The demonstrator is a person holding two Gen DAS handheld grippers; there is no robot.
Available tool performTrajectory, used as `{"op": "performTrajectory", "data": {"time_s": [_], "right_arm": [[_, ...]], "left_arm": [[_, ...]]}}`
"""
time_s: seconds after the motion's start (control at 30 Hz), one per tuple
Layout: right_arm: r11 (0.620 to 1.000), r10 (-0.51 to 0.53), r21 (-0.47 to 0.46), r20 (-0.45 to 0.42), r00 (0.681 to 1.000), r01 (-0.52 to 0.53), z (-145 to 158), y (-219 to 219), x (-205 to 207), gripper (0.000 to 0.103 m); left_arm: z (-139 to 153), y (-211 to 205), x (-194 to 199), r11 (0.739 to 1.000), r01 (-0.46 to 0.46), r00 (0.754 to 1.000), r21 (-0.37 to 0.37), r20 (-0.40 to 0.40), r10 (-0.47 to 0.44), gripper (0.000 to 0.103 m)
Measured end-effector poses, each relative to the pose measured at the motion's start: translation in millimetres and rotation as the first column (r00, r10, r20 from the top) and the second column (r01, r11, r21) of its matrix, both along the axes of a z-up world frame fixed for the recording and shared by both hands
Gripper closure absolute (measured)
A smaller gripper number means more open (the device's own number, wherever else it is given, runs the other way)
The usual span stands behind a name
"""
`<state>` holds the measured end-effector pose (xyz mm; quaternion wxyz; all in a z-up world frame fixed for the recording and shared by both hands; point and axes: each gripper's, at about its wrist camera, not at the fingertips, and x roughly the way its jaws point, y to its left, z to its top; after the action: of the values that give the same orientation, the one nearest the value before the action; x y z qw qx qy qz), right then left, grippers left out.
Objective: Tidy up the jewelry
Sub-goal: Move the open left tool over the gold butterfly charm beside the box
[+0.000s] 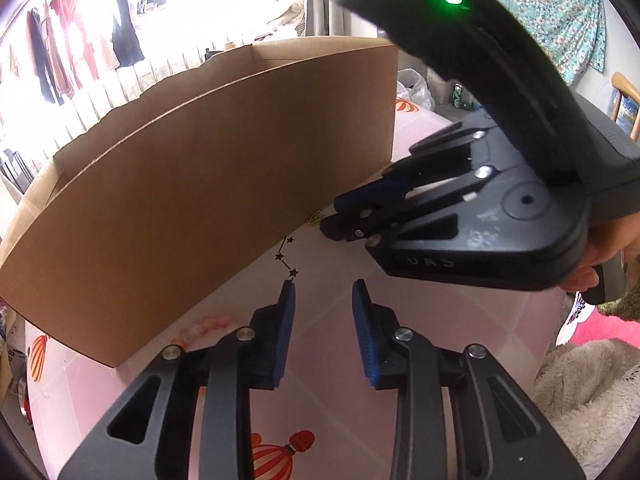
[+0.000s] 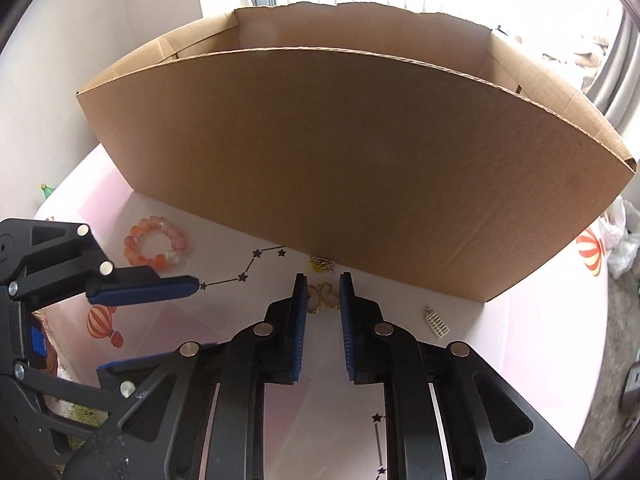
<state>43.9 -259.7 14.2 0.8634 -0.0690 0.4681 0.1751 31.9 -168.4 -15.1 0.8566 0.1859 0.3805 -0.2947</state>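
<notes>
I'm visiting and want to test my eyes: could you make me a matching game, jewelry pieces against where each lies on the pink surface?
Things:
1. orange bead bracelet
2. gold butterfly pendant
3. silver grid charm
4. small gold cluster

Places:
A. between the right tongs' two fingers
B. right of the right tongs, near the cardboard box's corner
C. at the foot of the box wall, beyond the right tongs' tips
D. far left, beyond the left tongs

Pairs: 1-D, 2-A, 3-B, 4-C
</notes>
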Motion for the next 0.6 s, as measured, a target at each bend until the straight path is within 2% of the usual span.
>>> {"op": "performTrajectory", "data": {"time_s": [0.1,0.13,0.27,0.37,0.4,0.6], "right_arm": [[0.999,-0.006,0.043,-0.039,0.999,0.007,2,2,-2,0.090],[0.998,-0.008,0.062,-0.055,0.998,0.012,2,2,-2,0.097],[0.984,-0.020,0.170,-0.140,0.990,0.044,1,1,-6,0.097],[0.958,-0.005,0.277,-0.221,0.975,0.067,-2,-5,-6,0.097],[0.950,-0.013,0.301,-0.235,0.972,0.085,-2,-10,-8,0.094],[0.894,-0.090,0.421,-0.168,0.982,0.154,30,-37,1,0.092]], "left_arm": [[0,5,4,1.000,-0.015,1.000,-0.008,-0.015,0.015,0.074],[0,8,4,1.000,-0.019,1.000,-0.009,-0.017,0.019,0.074],[-2,18,2,1.000,-0.023,0.999,-0.011,-0.027,0.023,0.074],[-2,22,0,1.000,-0.026,0.999,-0.012,-0.032,0.026,0.074],[-2,24,-2,1.000,-0.027,0.999,-0.014,-0.035,0.027,0.074],[-6,20,-4,1.000,-0.013,1.000,-0.019,-0.016,0.012,0.074]]}}
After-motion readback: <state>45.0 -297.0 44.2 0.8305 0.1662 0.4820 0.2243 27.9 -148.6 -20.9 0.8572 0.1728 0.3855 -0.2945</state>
